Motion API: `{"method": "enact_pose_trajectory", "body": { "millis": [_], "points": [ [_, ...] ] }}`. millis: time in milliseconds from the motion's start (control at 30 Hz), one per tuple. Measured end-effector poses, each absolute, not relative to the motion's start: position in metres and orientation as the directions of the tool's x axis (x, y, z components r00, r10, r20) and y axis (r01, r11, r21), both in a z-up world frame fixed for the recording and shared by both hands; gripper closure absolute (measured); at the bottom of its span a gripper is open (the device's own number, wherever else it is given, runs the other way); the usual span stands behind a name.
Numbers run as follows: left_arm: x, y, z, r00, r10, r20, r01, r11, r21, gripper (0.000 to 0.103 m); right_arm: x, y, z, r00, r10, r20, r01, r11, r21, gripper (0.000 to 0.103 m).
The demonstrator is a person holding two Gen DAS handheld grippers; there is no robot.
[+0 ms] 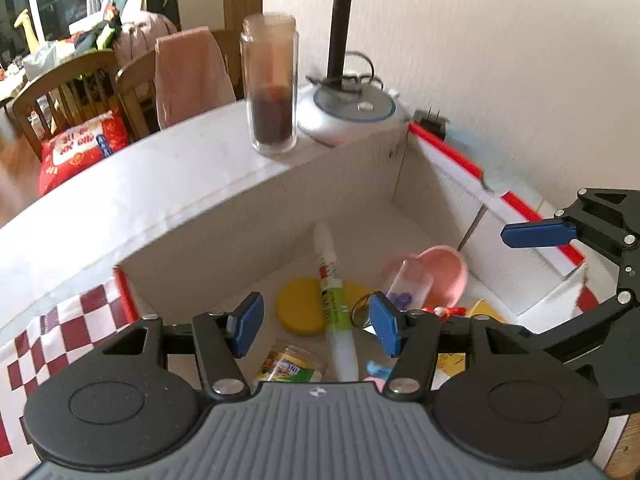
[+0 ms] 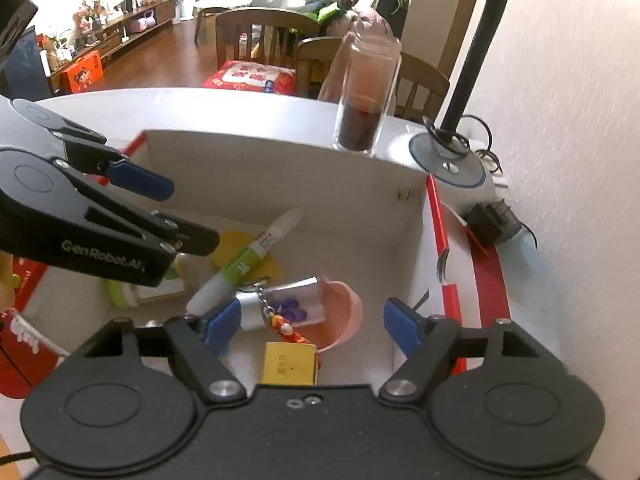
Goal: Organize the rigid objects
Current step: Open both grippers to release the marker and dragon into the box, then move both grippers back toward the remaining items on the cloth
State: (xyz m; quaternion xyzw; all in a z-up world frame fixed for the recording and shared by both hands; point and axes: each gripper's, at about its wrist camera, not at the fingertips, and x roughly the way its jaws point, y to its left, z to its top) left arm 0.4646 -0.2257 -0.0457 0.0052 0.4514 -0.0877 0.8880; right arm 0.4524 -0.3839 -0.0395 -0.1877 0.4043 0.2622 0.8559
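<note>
A white cardboard box (image 1: 224, 220) (image 2: 280, 160) holds several small objects. A white and green tube (image 1: 334, 304) (image 2: 236, 268) lies across a yellow round lid (image 1: 298, 312). A pink bowl (image 1: 444, 268) (image 2: 348, 312) holds a tipped clear cup with purple bits (image 1: 408, 284) (image 2: 296, 304). A yellow box (image 2: 290, 362) and a red keychain charm (image 2: 282, 326) lie near the front. A small labelled jar (image 1: 290, 364) lies below my left gripper (image 1: 318, 326), which is open and empty over the box. My right gripper (image 2: 316, 326) is open and empty above the bowl.
A tall glass jar with dark contents (image 1: 272, 88) (image 2: 366, 100) stands on the table behind the box. A desk lamp base (image 1: 348, 108) (image 2: 448, 160) sits beside it near the wall. A black plug adapter (image 2: 494, 220) lies right of the box. Wooden chairs (image 1: 68, 92) stand beyond.
</note>
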Motion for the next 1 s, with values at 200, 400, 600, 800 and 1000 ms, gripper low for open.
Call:
{"method": "enact_pose_trajectory", "body": {
  "millis": [200, 400, 600, 800, 1000],
  "points": [
    [0.444, -0.216, -0.023, 0.622, -0.170, -0.764, 0.157, 0.983, -0.091, 0.045, 0.436, -0.383, -0.019, 0.553, 0.325, -0.767, -0.604, 0.791, -0.101, 0.018],
    [0.414, -0.202, -0.004, 0.657, -0.196, -0.728, 0.173, 0.979, -0.108, 0.045, 0.419, -0.378, 0.002, 0.568, 0.350, -0.745, -0.597, 0.798, -0.080, 0.013],
    [0.381, -0.179, 0.012, 0.688, -0.214, -0.694, 0.171, 0.977, -0.131, 0.041, 0.396, -0.366, 0.017, 0.588, 0.362, -0.723, -0.588, 0.806, -0.075, 0.007],
    [0.343, -0.147, 0.025, 0.720, -0.226, -0.656, 0.170, 0.974, -0.149, 0.033, 0.371, -0.347, 0.030, 0.597, 0.397, -0.697, -0.588, 0.808, -0.044, 0.002],
    [0.306, -0.110, 0.030, 0.739, -0.217, -0.638, 0.157, 0.976, -0.149, 0.025, 0.342, -0.317, 0.034, 0.581, 0.454, -0.676, -0.616, 0.788, 0.000, 0.000]
  ]
}}
